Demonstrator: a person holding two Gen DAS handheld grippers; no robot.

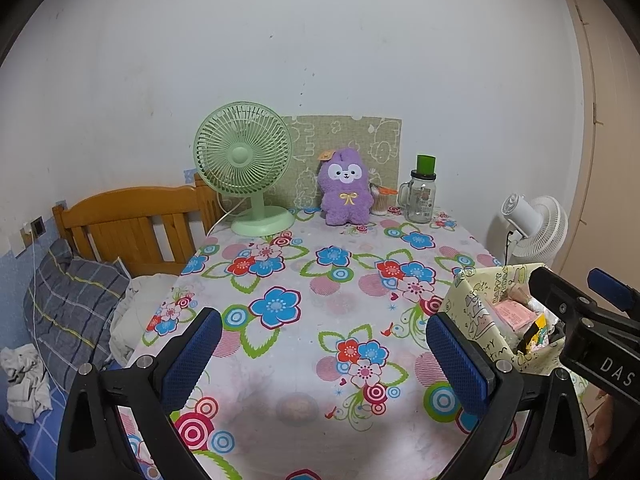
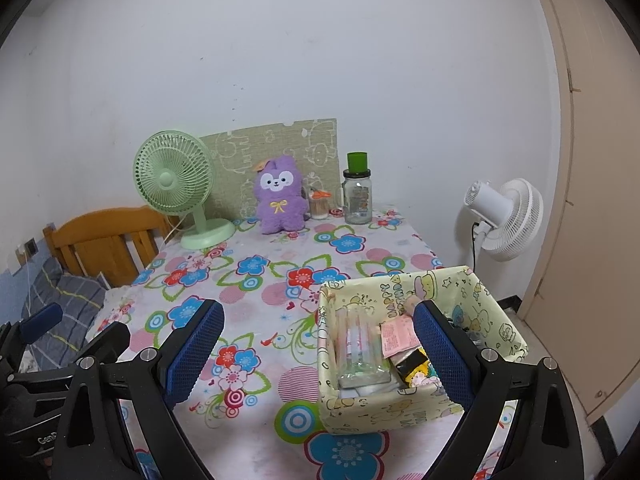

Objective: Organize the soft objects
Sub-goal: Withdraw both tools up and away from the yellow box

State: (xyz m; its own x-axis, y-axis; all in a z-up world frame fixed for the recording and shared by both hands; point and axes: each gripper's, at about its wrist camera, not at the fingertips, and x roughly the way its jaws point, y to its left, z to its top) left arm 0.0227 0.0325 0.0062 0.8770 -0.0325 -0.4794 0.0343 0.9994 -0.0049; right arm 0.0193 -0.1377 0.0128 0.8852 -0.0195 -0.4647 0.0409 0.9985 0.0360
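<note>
plush toy: purple plush toy sits upright at the far edge of the tabletop, leaning on the green patterned board, between the green desk fan and the glass jar. well apart from both grippers.
neighbours: a small toothpick holder is just beside the toy's right flank, maybe touching; can't tell. the jar is close behind that.
box: paper-covered storage box on the near right of the tabletop, open top, already holding a clear packet, a pink slip and a yellow-black pack. probable destination, my guess.
left hand-held gripper: jaws spread wide, nothing between the blue pads, hovering over bare tablecloth.
right hand-held gripper: also spread wide and empty; its right finger hangs over the box opening.
handling: judging by the fleece, light, soft, compressible, not fragile, not slippery. it will squash under the pads, so expect a deep close before it holds.
grip point: mid torso around the yellow bow, pads on the two flanks. avoid ears and the orange tag; floppy, the toy would swing.
risk: approach from the toy's fan side or from above, else the finger clips the toothpick holder or jar. the glass is the only breakable thing there.
fit: box looks part full; the toy likely goes on top and needs pressing down.
</note>
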